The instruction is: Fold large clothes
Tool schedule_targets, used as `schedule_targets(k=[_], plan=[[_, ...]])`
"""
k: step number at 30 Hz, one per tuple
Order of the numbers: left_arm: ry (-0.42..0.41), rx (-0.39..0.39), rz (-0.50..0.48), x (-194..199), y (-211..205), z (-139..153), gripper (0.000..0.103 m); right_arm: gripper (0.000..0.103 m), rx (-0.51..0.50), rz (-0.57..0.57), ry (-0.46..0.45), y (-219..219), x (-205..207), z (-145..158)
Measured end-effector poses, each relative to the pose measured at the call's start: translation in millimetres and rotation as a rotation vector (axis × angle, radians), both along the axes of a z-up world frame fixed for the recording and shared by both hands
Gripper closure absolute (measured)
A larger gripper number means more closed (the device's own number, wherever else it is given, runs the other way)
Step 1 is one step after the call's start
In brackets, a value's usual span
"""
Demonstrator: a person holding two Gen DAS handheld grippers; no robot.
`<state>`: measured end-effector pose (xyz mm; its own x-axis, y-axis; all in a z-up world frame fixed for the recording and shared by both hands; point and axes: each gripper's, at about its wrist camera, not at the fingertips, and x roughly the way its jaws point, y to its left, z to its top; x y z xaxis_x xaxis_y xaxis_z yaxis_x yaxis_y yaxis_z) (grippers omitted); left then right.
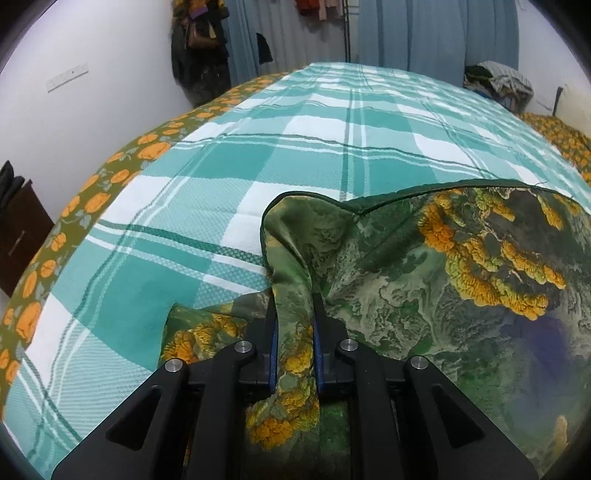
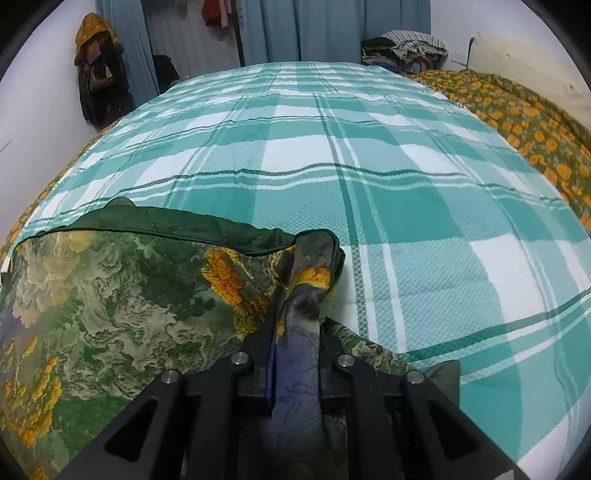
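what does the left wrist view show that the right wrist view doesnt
Only the left wrist view shows the dark brown cabinet by the wall and the left tool, shut on a bunched fold of the green floral garment. Only the right wrist view shows the right tool, shut on the garment's other corner, and the orange floral blanket heaped at the far right. Both share the teal plaid bedcover, blue curtains and clothes pile.

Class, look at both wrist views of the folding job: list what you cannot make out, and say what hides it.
1. Left gripper fingertips: left wrist view, wrapped by the green printed garment.
2. Right gripper fingertips: right wrist view, covered by bunched fabric.
3. Garment's type and full outline: both views, cut off by the frame edges.
4. Clothes pile contents: right wrist view, too small.
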<state>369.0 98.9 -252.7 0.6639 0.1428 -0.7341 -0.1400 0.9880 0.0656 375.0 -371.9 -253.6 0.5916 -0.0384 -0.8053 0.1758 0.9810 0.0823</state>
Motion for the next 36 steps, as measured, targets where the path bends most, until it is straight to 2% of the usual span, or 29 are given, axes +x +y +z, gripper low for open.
schedule_targets(k=[10, 14, 17, 19, 20, 21, 22, 23, 27, 30, 32, 34, 36], plan=[[0.001, 0.006, 0.002, 0.0, -0.3, -1.1, 0.09, 0.088, 0.025, -0.005, -0.013, -2.5, -1.4, -1.9], [0.018, 0.039, -0.001, 1.2, -3.9, 1.9, 0.09, 0.086, 0.028, -0.004, -0.011, -3.5, -1.6, -1.6], [0.046, 0.07, 0.001, 1.4, -4.8, 10.7, 0.08, 0.085, 0.057, 0.0, 0.0, -8.1, -2.1, 3.6], [0.079, 0.086, 0.004, 0.8, -2.2, 24.1, 0.064, 0.082, 0.101, 0.0, 0.018, -15.6, -0.6, 10.3], [0.085, 0.094, 0.005, -0.7, -1.0, 30.5, 0.044, 0.078, 0.131, -0.008, 0.025, -22.1, -1.4, 15.3], [0.079, 0.096, -0.001, -6.2, 2.1, 42.5, 0.026, 0.06, 0.155, -0.02, 0.025, -28.9, -3.8, 21.4], [0.062, 0.09, -0.014, -12.2, 3.4, 51.3, 0.021, 0.031, 0.174, -0.039, 0.012, -37.1, -9.0, 30.3], [0.038, 0.082, -0.038, -21.3, 4.4, 63.0, 0.019, 0.022, 0.188, -0.05, -0.019, -44.3, -16.9, 41.2], [0.021, 0.102, -0.121, -50.1, -7.0, 95.4, 0.019, 0.021, 0.132, -0.01, -0.141, -54.3, -55.5, 87.7], [0.005, 0.078, -0.175, -66.5, -24.8, 112.2, 0.016, 0.021, 0.13, 0.108, -0.195, -40.6, -89.4, 112.4], [0.01, 0.045, -0.226, -72.9, -45.4, 118.2, 0.016, 0.021, 0.184, 0.223, -0.208, -22.7, -113.9, 117.0], [0.038, 0.007, -0.298, -75.2, -73.7, 118.9, 0.016, 0.021, 0.21, 0.31, -0.184, -1.9, -132.4, 108.4], [0.073, -0.012, -0.384, -73.1, -109.4, 114.6, 0.016, 0.021, 0.197, 0.319, -0.125, 10.2, -135.2, 91.5]])
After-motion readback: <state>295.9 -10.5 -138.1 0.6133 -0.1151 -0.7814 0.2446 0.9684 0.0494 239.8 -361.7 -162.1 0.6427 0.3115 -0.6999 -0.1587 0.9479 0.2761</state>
